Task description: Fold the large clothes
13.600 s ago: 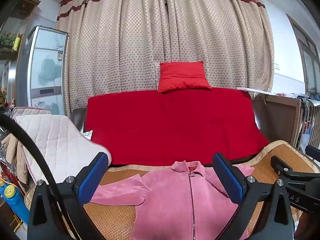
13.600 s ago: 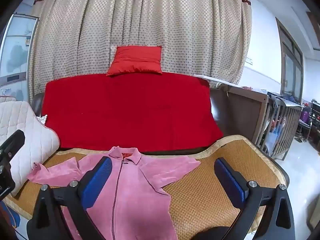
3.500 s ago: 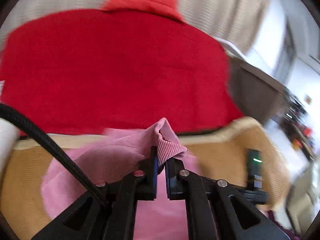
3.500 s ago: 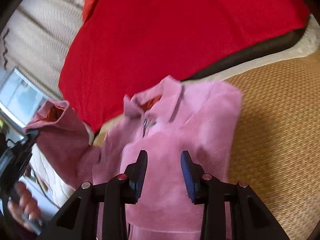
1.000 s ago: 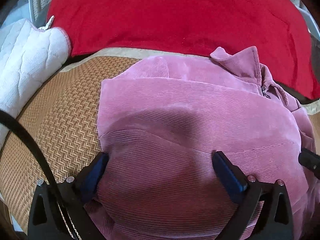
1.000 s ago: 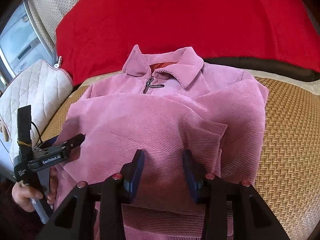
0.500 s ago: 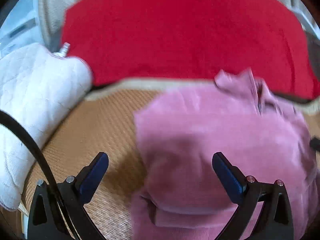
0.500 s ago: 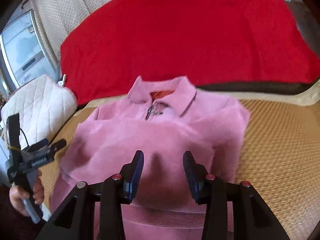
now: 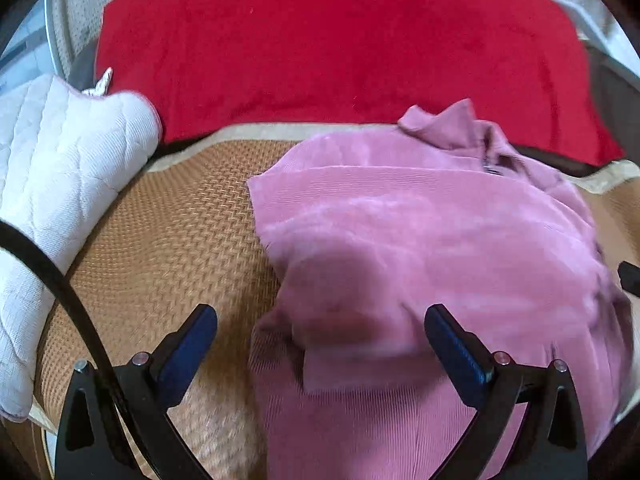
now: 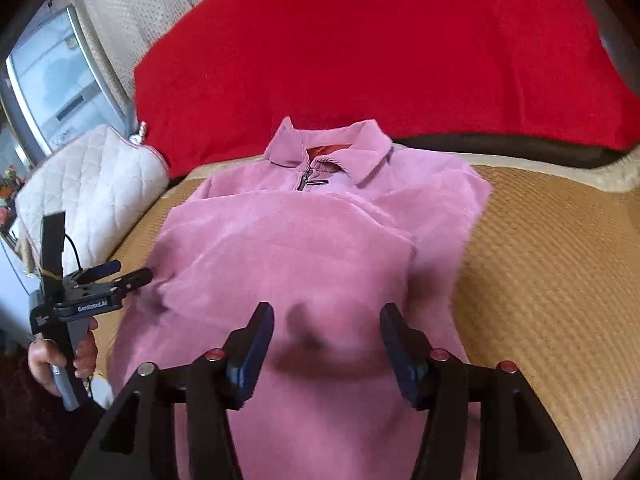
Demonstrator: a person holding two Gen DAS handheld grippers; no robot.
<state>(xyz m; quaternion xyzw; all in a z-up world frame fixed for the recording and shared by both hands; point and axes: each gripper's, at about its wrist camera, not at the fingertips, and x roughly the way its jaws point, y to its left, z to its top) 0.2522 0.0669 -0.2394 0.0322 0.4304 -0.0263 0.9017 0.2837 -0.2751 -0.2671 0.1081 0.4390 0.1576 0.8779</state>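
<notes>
I'm looking down at the pink corduroy jacket (image 10: 304,264), lying collar-away on the woven mat (image 10: 552,280) of the sofa seat, both sleeves folded across its chest. The collar (image 10: 328,148) sits up near the red sofa cover (image 10: 380,48), zipper pull just below it.

My left hand-held gripper (image 9: 320,340) hangs over the jacket's left edge with its blue pads (image 9: 188,344) spread wide, nothing between them; one pad is over bare mat, the other over pink cloth. From the right wrist camera I see that same left hand-held gripper out at the jacket's side, its fingertips close to the fabric edge, though I can't tell whether they touch it.

My right hand-held gripper (image 10: 326,344) hovers over the lower middle of the jacket, jaws parted, holding nothing, its shadow dark on the cloth below.

A white quilted cushion (image 9: 60,168) rests at the left end of the mat, just beside the jacket's side of the seat.
</notes>
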